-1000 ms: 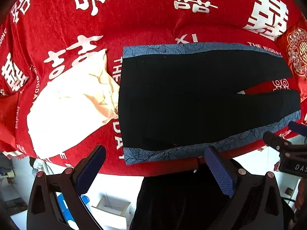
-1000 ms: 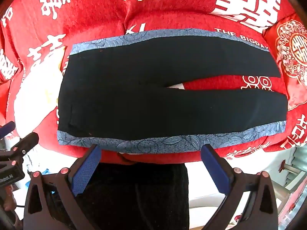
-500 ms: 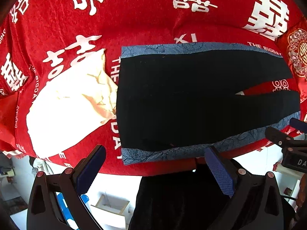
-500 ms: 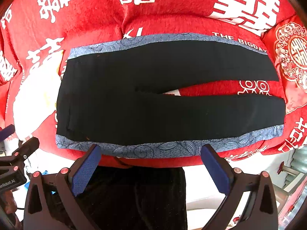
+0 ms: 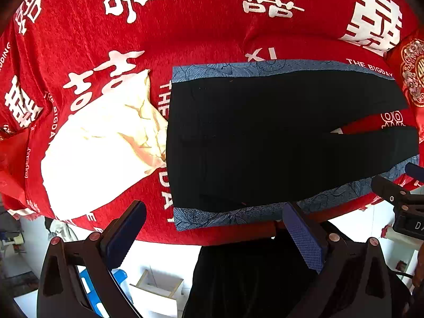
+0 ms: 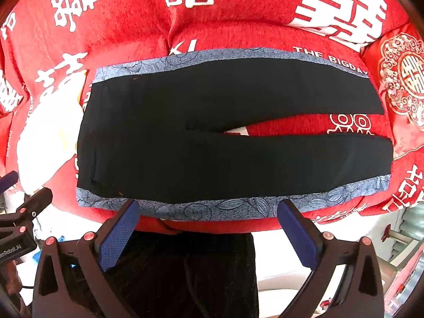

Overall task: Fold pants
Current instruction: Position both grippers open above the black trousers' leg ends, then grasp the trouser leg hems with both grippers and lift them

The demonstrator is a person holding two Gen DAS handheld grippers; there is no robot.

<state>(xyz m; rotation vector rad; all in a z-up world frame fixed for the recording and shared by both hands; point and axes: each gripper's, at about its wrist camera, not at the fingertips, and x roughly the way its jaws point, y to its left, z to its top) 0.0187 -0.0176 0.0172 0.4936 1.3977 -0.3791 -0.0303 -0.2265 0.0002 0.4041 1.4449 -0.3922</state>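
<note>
The black pants (image 6: 212, 137) are lying flat on a red sofa cover (image 6: 238, 18), waistband left, legs splitting toward the right, blue floral side trim along the near and far edges. The near trim is sitting close to the cover's front edge. Left tongs (image 5: 214, 235) and right tongs (image 6: 209, 233) are both hovering wide open and empty just short of that edge. A cream cloth (image 5: 100, 153) is touching the waistband at left. A red cushion (image 6: 400, 84), partly cropped, is crowding the far leg hem.
</note>
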